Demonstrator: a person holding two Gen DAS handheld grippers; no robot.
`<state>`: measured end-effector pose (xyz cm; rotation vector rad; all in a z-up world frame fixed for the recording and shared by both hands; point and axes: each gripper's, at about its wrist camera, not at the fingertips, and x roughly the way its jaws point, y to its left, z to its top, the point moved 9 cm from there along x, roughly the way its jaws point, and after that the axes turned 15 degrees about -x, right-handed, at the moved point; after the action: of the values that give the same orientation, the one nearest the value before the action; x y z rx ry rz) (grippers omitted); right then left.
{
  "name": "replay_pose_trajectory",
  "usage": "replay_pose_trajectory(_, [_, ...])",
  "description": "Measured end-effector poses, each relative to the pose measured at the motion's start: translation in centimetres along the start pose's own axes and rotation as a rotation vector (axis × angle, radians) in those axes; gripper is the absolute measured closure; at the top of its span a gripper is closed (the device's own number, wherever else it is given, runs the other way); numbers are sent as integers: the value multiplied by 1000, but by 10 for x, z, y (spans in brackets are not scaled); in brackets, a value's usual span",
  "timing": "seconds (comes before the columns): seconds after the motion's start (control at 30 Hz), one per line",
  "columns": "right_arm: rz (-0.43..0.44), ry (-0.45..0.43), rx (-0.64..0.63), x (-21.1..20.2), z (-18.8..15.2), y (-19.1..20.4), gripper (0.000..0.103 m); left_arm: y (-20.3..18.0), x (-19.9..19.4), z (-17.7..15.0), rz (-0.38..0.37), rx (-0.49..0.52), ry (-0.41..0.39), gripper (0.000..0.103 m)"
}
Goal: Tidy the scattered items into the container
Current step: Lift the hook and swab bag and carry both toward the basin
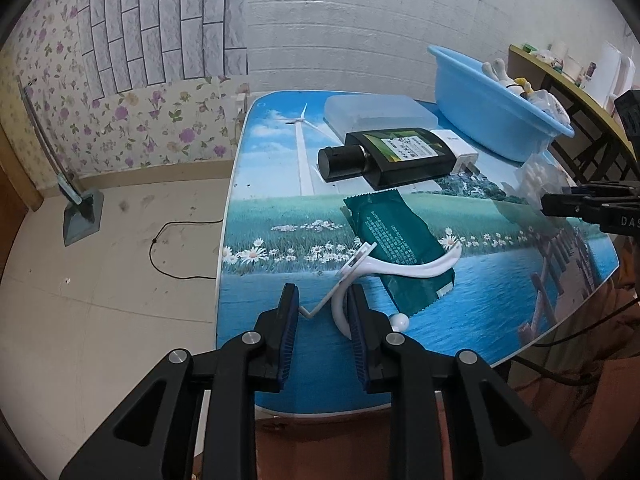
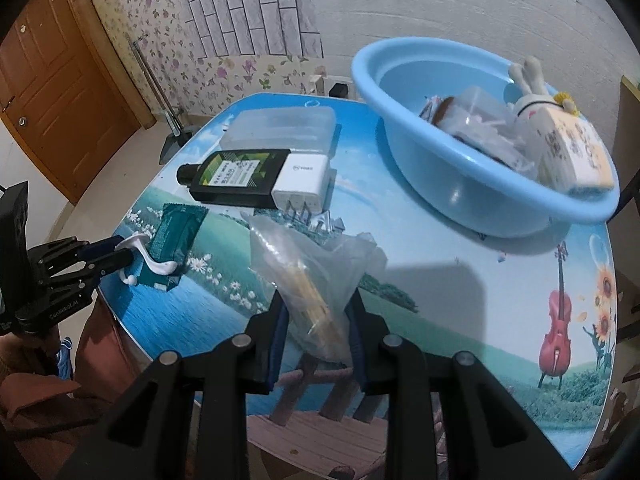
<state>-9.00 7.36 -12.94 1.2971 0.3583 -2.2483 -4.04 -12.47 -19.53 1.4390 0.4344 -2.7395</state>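
Your right gripper (image 2: pixel 316 320) is clamped on the clear bag (image 2: pixel 304 268) at lower centre, with the blue basin (image 2: pixel 472 196) (already part-filled) upper right. Your left gripper (image 1: pixel 324 320) pinches the white hook (image 1: pixel 384 272) above the tabletop (image 1: pixel 264 240).

Basin (image 2: pixel 460 196) contents blurred — perhaps packets — bag's (image 2: pixel 308 280) lower end hidden behind tongs.

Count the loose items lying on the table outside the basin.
5: clear box at the back, black bottle and white charger before it, green packet nearer, white hook on it. Others may be hidden.
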Motion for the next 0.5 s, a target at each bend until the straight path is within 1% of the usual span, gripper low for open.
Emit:
replay_pose_trajectory(0.07, [5, 5, -1, 1, -1, 1, 75, -2, 1, 0, 2, 12, 0, 79])
replay_pose_trajectory(0.2, [12, 10, -8, 5, 1, 3, 73, -4, 3, 2, -3, 29, -4, 74])
replay_pose_trajectory(0.23, [11, 12, -8, 6, 1, 3, 71, -4, 3, 2, -8, 29, -4, 72])
replay_pose_trajectory(0.27, [12, 16, -8, 7, 1, 3, 67, -4, 4, 3, -11, 30, -4, 71])
replay_pose_trajectory(0.3, [12, 23, -9, 9, 1, 3, 65, -5, 5, 3, -13, 32, -5, 68])
replay_pose_trajectory(0.37, [12, 36, -16, 13, 1, 5, 56, -6, 6, 5, -17, 40, -5, 62])
replay_pose_trajectory(0.43, [13, 42, -24, 16, 2, 7, 51, -8, 8, 6, -24, 45, -7, 54])
replay_pose_trajectory(0.47, [15, 48, -32, 18, 2, 8, 49, -9, 9, 6, -26, 49, -8, 51])
replay_pose_trajectory(0.5, [14, 55, -39, 19, 1, 10, 47, -9, 10, 7, -25, 52, -9, 46])
